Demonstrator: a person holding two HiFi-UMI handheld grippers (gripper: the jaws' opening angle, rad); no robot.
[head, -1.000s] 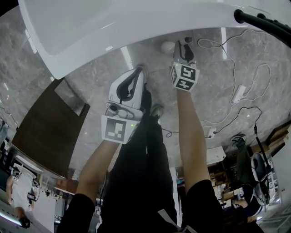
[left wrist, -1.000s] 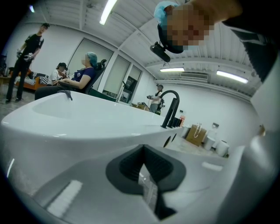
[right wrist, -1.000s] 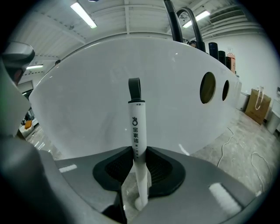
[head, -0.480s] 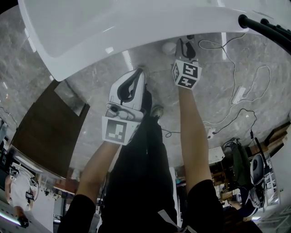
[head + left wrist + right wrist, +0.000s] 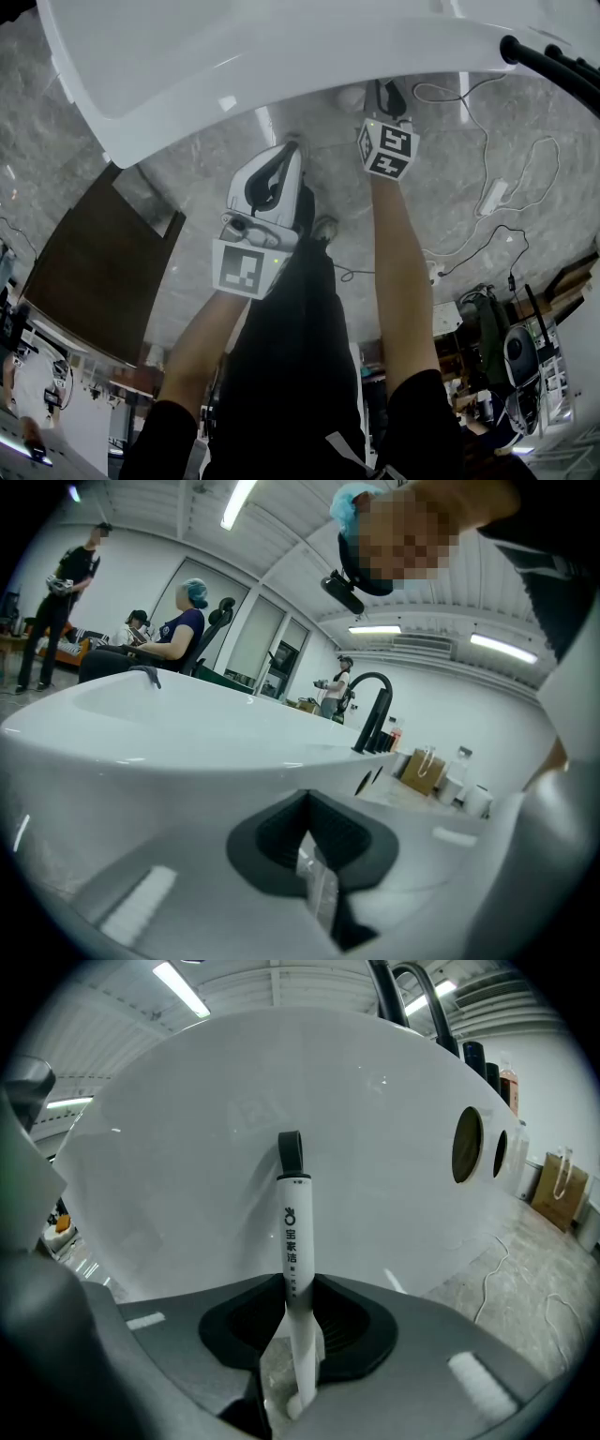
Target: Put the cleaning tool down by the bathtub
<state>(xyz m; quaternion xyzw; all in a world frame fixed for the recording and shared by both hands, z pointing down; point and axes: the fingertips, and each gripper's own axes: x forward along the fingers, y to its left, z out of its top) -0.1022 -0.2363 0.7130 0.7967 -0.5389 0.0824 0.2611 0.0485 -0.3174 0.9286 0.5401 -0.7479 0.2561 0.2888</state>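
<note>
The white bathtub [image 5: 234, 56] fills the top of the head view, and its smooth outer wall [image 5: 234, 1101] fills the right gripper view. My right gripper [image 5: 386, 98] points at that wall, close to it. Its jaws [image 5: 298, 1283] are shut on the cleaning tool [image 5: 293, 1232], a slim white handle with dark print and a dark loop at its far end. The loop end stands just short of the wall. My left gripper [image 5: 281, 155] hangs lower and to the left, over the grey marble floor. Its jaws [image 5: 314, 841] are shut with nothing between them.
Cables and a white power strip [image 5: 492, 192] lie on the floor to the right. A dark wooden panel [image 5: 94, 272] lies at the left. A black faucet [image 5: 553, 61] arches over the tub's right end. A pale round object [image 5: 350, 97] sits by the tub's foot.
My right gripper with the tool has edged slightly right and nearer the tub wall. The left gripper has barely moved.
</note>
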